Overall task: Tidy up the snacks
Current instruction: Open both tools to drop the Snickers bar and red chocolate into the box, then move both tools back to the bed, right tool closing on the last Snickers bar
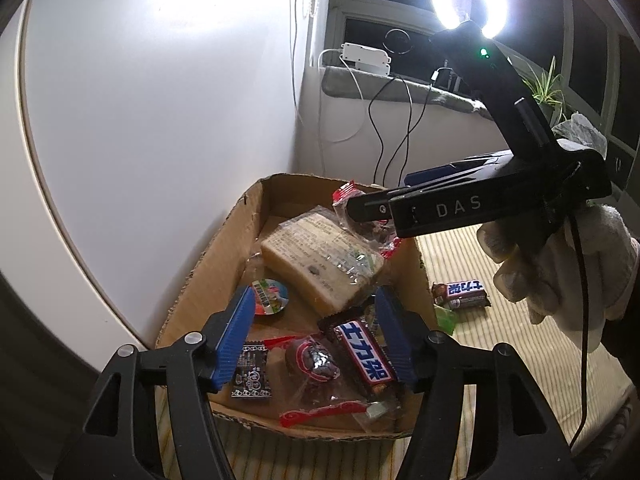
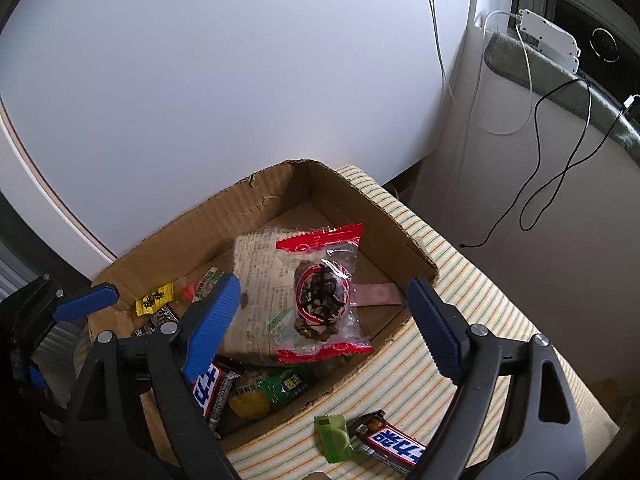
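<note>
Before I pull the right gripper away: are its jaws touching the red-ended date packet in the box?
Apart. The right wrist view shows the right gripper with jaws spread wide, and the red-ended date packet lying on the bread pack with clear gaps to both.

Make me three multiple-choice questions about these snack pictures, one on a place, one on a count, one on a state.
1. Where does the red-edged clear packet lie?
A on the striped cloth
B on the large pale wrapped block inside the torn cardboard box
C on the windowsill

2. How many snacks lie on the striped cloth outside the box?
A none
B two
C five

3. How do the right gripper's jaws stand?
A open
B clamped on a packet
C shut empty

Answers: 1 B, it rests on the block; 2 B, a green candy and a chocolate bar; 3 A, the blue pads stand apart.
</note>
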Demonstrator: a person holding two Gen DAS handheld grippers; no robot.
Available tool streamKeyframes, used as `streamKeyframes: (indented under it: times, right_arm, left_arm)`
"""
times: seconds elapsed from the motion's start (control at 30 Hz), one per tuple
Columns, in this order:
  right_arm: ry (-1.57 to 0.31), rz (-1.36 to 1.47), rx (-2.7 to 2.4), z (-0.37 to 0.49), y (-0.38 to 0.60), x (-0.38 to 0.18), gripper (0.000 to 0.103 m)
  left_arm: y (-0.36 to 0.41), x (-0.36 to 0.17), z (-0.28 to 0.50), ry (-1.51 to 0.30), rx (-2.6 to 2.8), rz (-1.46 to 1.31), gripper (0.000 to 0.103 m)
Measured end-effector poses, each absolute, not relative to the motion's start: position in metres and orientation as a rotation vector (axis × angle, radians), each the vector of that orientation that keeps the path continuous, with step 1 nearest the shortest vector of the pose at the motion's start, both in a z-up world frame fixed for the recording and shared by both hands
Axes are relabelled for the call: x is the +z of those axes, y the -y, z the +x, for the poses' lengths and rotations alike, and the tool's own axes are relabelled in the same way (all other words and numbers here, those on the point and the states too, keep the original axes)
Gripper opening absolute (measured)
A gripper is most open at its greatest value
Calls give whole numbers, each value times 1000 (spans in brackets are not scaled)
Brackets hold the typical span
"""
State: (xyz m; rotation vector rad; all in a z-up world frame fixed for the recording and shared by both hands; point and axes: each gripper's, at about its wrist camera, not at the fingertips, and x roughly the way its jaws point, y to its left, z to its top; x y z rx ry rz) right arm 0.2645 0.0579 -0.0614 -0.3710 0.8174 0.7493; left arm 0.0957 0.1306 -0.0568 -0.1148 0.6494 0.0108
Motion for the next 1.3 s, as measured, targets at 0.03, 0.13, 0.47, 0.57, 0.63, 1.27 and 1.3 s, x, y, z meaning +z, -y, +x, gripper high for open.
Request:
streamKeyframes:
  times: [0.03, 0.13, 0.47, 0.57, 0.63, 1.27, 1.3]
  right_arm:
    - [-815, -374, 749, 263, -56, -60, 88]
    - [-807, -368, 742, 261, -47, -57, 88]
    - [-773, -354, 719, 256, 12, -47, 88]
    - [-769, -393, 727, 253, 30, -50, 88]
    - [-769, -435, 737, 249, 40, -53, 88]
    - [-865, -589, 903, 241, 70, -111, 73]
    - [-867, -594, 907, 241, 69, -113, 71]
  left_arm:
    - [-130, -56, 96, -648, 11, -113, 62]
    - [-126, -54, 94, -643, 9, -113, 62]
    - [-101, -46, 88, -621, -28, -91, 62]
    - [-90, -44, 87, -618, -44, -85, 62]
    - [-83, -42, 85, -616, -57, -83, 62]
    - [-11, -69, 91, -731, -172, -68, 52]
    - [-9, -72, 91, -741, -174, -72, 52]
